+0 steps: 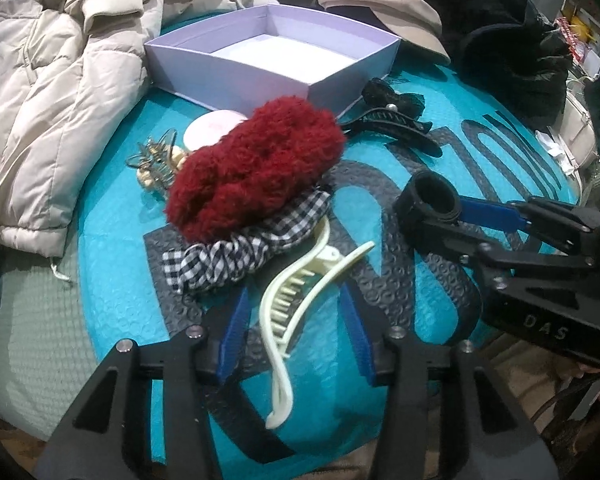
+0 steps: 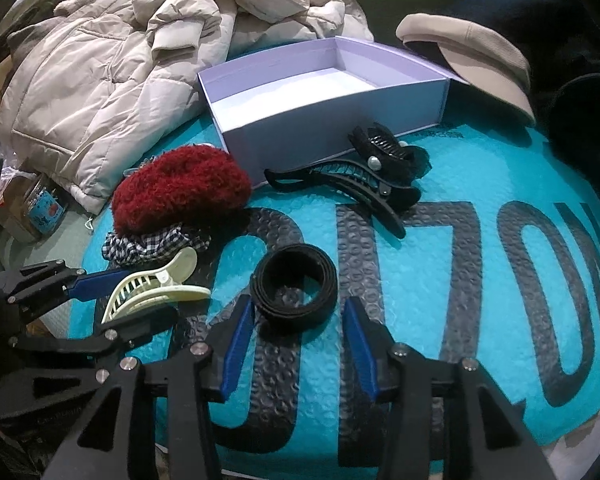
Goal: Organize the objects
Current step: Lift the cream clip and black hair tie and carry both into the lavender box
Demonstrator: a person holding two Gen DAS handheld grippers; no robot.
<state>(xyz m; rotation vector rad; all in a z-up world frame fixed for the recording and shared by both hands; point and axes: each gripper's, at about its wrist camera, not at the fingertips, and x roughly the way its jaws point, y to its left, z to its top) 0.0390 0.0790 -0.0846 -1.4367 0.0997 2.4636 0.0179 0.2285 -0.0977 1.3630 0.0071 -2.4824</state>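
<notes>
A cream claw clip [image 1: 300,300] lies on the teal bubble mailer [image 1: 116,216] between the blue pads of my left gripper [image 1: 294,290]. The jaws stand open, with a gap on each side of the clip. A coiled black band [image 2: 294,290] rests on the mailer at the tips of my right gripper [image 2: 298,299], which is open around it. An open lavender box [image 1: 236,76] sits behind with only its white floor showing. A red fluffy scrunchie [image 1: 256,168] lies on a gingham scrunchie [image 1: 240,252]. A black claw clip with a bow [image 2: 364,184] lies by the box.
A beige puffer jacket [image 1: 60,80] is heaped at the left and back. A beige cap [image 2: 480,48] and dark fuzzy clothing [image 1: 512,52] lie at the back right. Gold hair clips [image 1: 156,160] and a pink round item [image 1: 208,128] sit left of the red scrunchie.
</notes>
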